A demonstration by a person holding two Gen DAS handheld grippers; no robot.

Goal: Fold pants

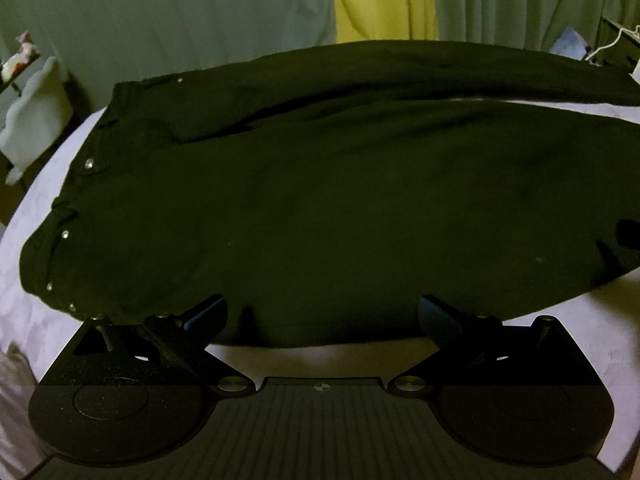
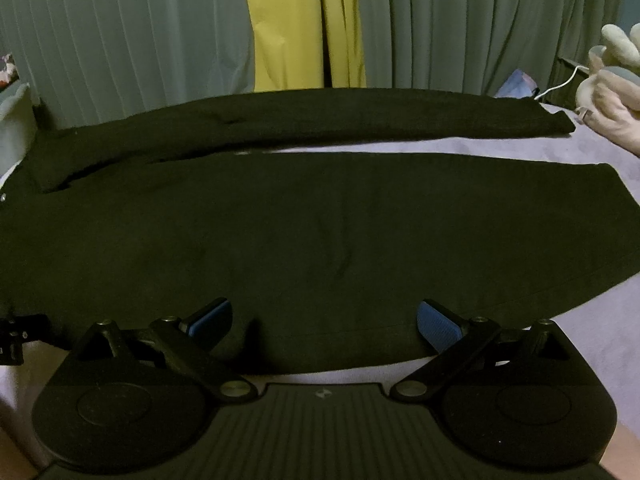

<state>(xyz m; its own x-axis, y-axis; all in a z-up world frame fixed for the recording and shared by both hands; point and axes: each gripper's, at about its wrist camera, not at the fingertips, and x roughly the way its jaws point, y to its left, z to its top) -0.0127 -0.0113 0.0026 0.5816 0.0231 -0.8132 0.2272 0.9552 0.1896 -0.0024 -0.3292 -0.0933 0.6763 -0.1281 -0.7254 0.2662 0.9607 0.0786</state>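
Black pants (image 1: 320, 200) lie flat on a pale lilac bed cover (image 1: 580, 332), waistband with metal studs at the left, legs running right. In the right wrist view the pants (image 2: 320, 232) show both legs, the far leg (image 2: 360, 120) apart from the near one, hems at the right. My left gripper (image 1: 320, 316) is open, its fingers just above the near edge of the pants by the waist end. My right gripper (image 2: 324, 320) is open, blue pads (image 2: 434, 326) over the near leg's front edge. Neither holds cloth.
Grey-green curtains with a yellow strip (image 2: 288, 24) hang behind the bed. A plush toy (image 2: 612, 92) and a white cable (image 2: 560, 84) lie at the far right. A pale object (image 1: 36, 112) stands at the left. The left gripper's edge (image 2: 16, 340) shows at the far left.
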